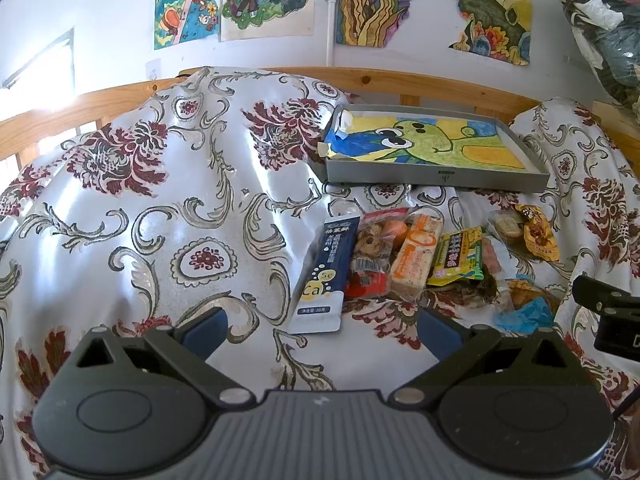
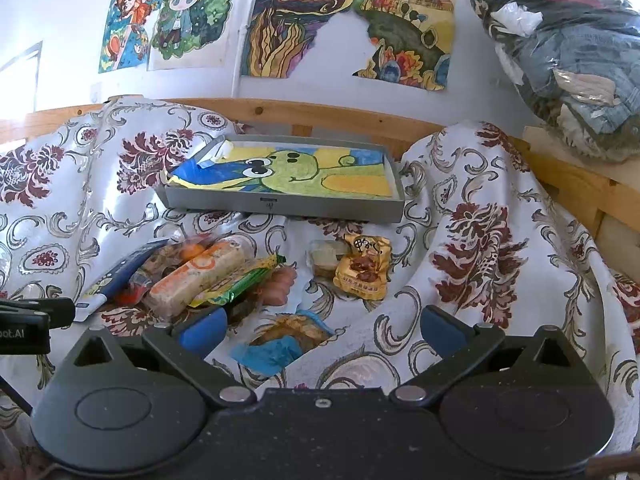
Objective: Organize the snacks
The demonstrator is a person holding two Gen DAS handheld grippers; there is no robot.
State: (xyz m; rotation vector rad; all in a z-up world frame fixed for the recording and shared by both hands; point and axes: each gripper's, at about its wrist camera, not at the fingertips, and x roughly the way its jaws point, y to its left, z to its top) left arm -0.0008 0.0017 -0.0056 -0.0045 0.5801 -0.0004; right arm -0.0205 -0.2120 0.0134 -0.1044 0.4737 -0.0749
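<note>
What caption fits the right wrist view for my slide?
Open right gripper hovers over snack packets, nearest a blue-wrapped pastry, with the grey tray empty of snacks behind.

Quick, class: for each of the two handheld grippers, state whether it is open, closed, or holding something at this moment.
Left gripper: open, holding nothing, above the floral white cloth.
Right gripper: open, holding nothing, above the clear-and-blue pastry packet.
</note>
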